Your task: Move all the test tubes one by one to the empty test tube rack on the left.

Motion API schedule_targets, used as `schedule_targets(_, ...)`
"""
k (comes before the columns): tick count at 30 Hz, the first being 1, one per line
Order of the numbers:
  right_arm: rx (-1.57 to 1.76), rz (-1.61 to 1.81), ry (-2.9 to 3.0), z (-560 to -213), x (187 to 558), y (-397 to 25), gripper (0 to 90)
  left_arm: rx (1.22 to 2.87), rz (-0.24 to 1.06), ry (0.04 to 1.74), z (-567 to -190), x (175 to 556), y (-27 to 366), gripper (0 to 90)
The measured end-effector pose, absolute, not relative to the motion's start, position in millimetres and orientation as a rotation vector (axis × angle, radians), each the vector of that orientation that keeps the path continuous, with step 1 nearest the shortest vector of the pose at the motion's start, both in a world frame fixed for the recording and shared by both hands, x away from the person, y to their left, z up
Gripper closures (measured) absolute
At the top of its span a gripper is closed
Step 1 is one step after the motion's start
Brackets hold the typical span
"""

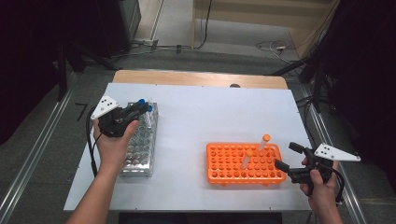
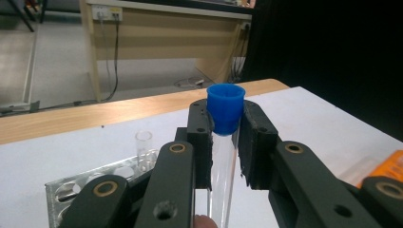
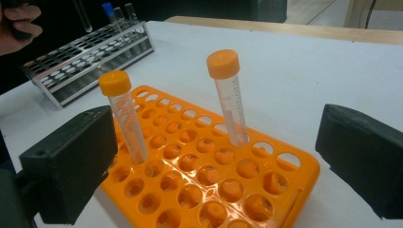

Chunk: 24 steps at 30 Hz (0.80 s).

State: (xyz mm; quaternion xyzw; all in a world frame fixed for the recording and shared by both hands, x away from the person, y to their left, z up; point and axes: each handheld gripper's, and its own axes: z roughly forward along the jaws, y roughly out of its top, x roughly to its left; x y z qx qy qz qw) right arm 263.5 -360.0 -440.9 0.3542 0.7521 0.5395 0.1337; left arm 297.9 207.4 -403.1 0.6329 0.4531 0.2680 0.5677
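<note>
My left gripper (image 1: 135, 109) is shut on a clear glass tube with a blue cap (image 2: 225, 108), held above the metal tube rack (image 1: 140, 149) at the table's left. In the left gripper view the jaws clamp the tube just under its cap. An uncapped glass tube (image 2: 144, 147) stands in that rack. My right gripper (image 1: 288, 156) is open beside the right end of the orange rack (image 1: 233, 175). Two orange-capped tubes (image 3: 228, 95) (image 3: 122, 114) stand in the orange rack, between the open jaws in the right gripper view.
The table is covered by a white sheet (image 1: 210, 112) with a wooden strip (image 1: 196, 78) along the far edge. Another blue-capped tube (image 3: 110, 13) stands at the metal rack's far end. Cables lie on the floor beyond the table.
</note>
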Motion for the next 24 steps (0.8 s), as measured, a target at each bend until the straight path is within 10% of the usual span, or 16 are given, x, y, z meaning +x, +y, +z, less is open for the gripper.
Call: schedule_targets(24, 1.037, 1.560, 2.172, -443.8, 264.6, -362.8, 0.0, 1.492, 0.730, 1.185, -426.5, 315.1, 200.5, 76.7)
